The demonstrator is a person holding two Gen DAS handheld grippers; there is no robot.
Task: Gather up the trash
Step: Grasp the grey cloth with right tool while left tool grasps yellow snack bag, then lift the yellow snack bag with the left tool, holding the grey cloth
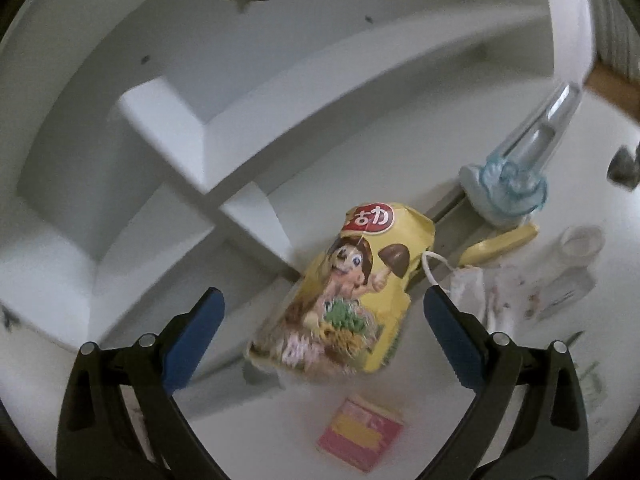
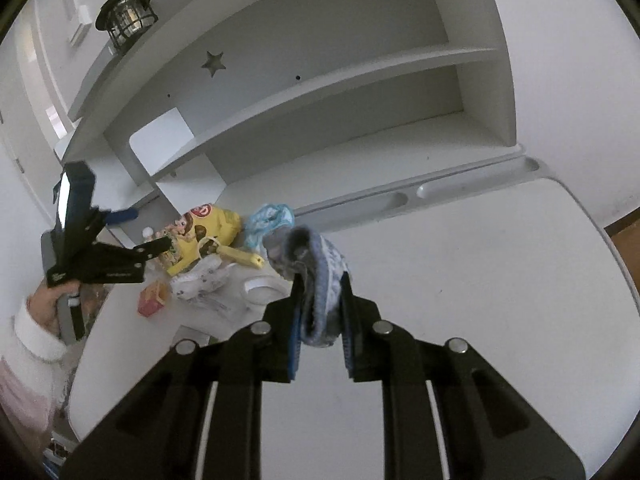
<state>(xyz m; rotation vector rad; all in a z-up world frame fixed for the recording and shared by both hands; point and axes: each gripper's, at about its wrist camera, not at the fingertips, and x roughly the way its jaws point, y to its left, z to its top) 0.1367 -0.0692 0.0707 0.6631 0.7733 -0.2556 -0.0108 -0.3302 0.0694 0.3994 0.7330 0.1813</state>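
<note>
A yellow snack bag (image 1: 348,292) with a cartoon figure lies on the white desk (image 1: 440,420); it also shows in the right wrist view (image 2: 204,232). My left gripper (image 1: 324,304) is open, its blue pads (image 1: 192,336) on either side of the bag, just above it. A small pink and yellow box (image 1: 360,436) lies in front of the bag. My right gripper (image 2: 320,308) is shut on a blue-grey knitted sock (image 2: 316,276) and holds it above the desk (image 2: 480,300).
A light-blue plastic wrapper (image 1: 508,192), a yellow peeler (image 1: 500,240), a crumpled white mask and tissue (image 1: 500,292) and a small clear bottle (image 1: 576,256) lie right of the bag. White shelves (image 2: 320,92) rise behind the desk. A black lantern (image 2: 128,16) stands on top.
</note>
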